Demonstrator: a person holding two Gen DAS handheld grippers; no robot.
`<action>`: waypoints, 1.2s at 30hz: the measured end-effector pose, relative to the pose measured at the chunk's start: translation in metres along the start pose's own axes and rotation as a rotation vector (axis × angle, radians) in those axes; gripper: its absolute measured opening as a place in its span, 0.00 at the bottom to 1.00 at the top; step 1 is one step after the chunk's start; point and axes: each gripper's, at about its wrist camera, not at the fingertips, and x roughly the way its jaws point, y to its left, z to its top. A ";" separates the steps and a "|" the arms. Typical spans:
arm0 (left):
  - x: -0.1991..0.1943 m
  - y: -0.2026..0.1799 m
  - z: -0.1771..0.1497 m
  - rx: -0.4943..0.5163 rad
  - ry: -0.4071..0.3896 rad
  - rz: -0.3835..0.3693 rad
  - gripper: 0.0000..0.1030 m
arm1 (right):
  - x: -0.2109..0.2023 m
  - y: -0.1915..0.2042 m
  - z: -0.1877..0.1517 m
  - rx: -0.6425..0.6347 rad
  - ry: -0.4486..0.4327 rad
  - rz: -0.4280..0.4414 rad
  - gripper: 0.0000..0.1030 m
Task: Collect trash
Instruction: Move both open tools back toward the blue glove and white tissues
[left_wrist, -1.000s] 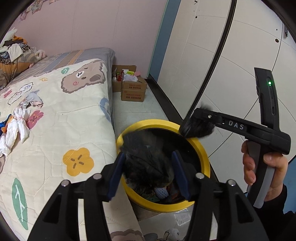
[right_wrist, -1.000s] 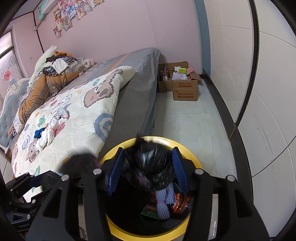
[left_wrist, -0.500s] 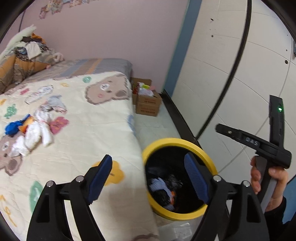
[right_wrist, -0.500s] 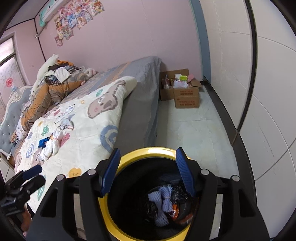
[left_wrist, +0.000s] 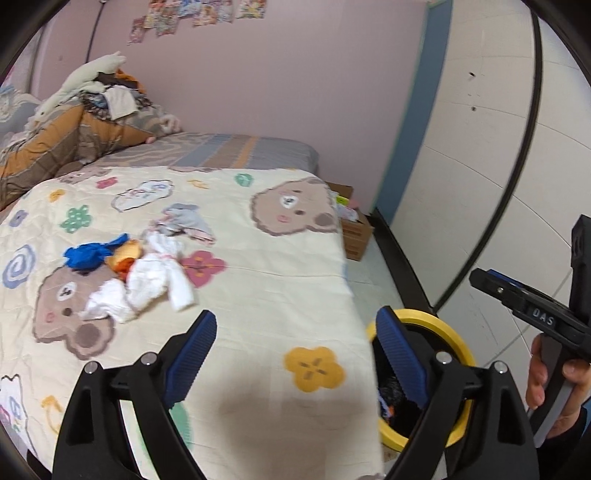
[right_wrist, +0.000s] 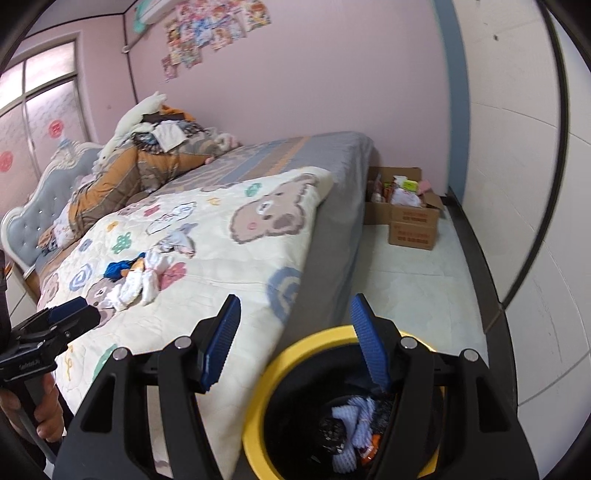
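Over bed (left_wrist: 258, 280), left tool (left_wrist: 295, 343) wide, empty

Bed on the left, bin on the floor beside it, boxes at the far wall.

A quilt (left_wrist: 258, 280) covers the near part of the bed (right_wrist: 332, 155), and a heap of scraps (left_wrist: 144, 273) lies on the quilt. The bin (right_wrist: 295, 354) stands on the floor (right_wrist: 413, 288) just beside the bed's edge, with trash (right_wrist: 351, 424) inside. Cardboard boxes (right_wrist: 406, 214) sit farther back, between the bed's end and the wardrobe (right_wrist: 524, 184) on the right. Piled bedding (right_wrist: 147, 158) lies at the headboard end.
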 end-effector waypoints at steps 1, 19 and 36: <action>0.000 0.007 0.001 -0.008 -0.001 0.011 0.83 | 0.003 0.006 0.002 -0.008 -0.001 0.009 0.58; -0.010 0.113 0.012 -0.124 -0.018 0.176 0.83 | 0.066 0.115 0.023 -0.131 0.056 0.153 0.58; 0.009 0.215 0.022 -0.233 0.017 0.289 0.83 | 0.145 0.200 0.026 -0.193 0.164 0.240 0.58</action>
